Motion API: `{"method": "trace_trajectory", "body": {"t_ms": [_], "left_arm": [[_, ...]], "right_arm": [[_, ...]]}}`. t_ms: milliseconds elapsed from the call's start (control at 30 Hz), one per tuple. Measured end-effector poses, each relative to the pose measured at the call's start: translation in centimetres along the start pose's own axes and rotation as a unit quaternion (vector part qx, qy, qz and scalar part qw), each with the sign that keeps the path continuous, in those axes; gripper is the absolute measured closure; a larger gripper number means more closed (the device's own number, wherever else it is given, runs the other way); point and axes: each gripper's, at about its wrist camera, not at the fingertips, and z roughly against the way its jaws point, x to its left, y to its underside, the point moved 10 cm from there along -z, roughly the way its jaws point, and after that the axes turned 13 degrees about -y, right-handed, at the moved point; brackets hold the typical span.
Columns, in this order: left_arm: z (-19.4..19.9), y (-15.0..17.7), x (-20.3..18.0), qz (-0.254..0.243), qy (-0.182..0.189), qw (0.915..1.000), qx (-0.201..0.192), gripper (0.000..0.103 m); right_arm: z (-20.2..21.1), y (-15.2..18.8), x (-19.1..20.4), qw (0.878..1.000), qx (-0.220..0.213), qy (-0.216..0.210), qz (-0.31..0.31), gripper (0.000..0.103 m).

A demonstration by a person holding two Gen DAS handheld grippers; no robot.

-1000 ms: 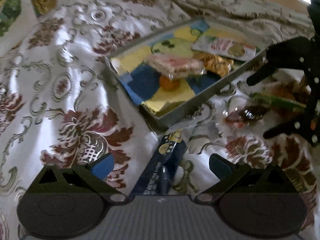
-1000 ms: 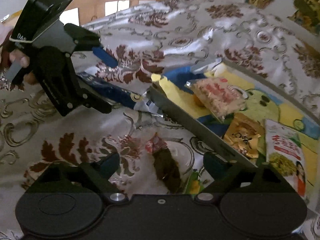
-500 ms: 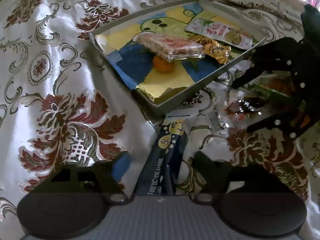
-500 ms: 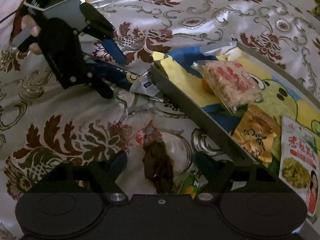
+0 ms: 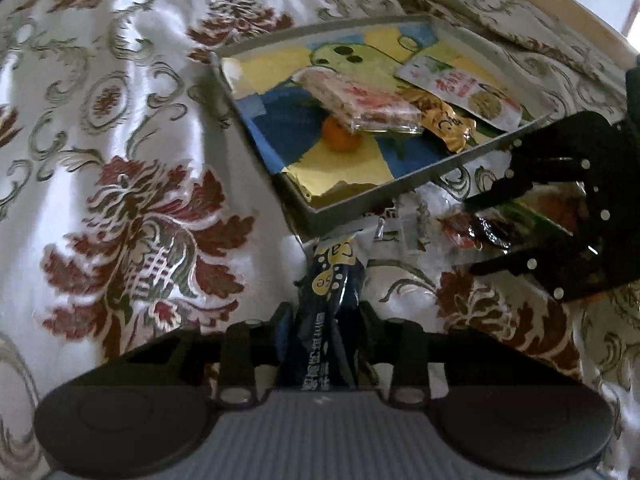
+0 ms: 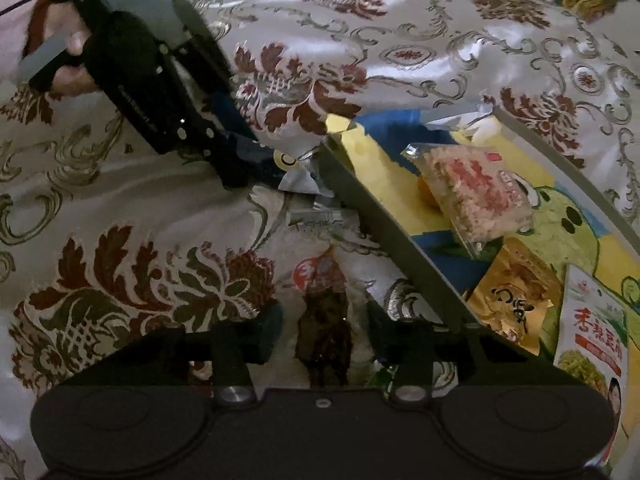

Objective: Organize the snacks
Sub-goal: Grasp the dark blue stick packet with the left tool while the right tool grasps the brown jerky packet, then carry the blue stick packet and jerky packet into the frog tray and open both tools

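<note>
Two tools are closing at once: left tool point(image 5: 322, 322) pinching the dark blue snack packet point(image 5: 330, 304), right tool point(image 6: 320, 330) narrowing around the dried-meat packet point(image 6: 324, 320). Both lie just short of the tray point(image 5: 360, 204); next, lift and carry forward.

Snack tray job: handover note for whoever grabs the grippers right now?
Left gripper: jaws closing around the dark blue snack packet, which lies on the floral cloth just outside the tray; firm pinch not confirmed.
Right gripper: jaws closing over the clear pack of dark dried snack, also on the cloth beside the tray wall; pads not yet on it.
Done: already in the tray are a pink-white crispy bar, a small orange, a gold packet and a white bean packet.
Left: finish both grips, lift, place both in the tray. A green wrapper also lies outside.
</note>
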Motion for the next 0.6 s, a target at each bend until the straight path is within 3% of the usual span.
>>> {"method": "trace_trajectory", "body": {"t_ms": [167,600], "left_arm": [[1.6,0.1,-0.7,0.015,-0.033,0.9989,-0.028,0.066],[5.3,0.1,0.1,0.105,-0.066,0.9882,-0.09,0.066]], "right_arm": [[0.9,-0.6,0.6,0.999,-0.039,0.022,-0.011,0.056],[2.7,-2.6,0.6,0.988,-0.13,0.053,-0.069,0.056]]}}
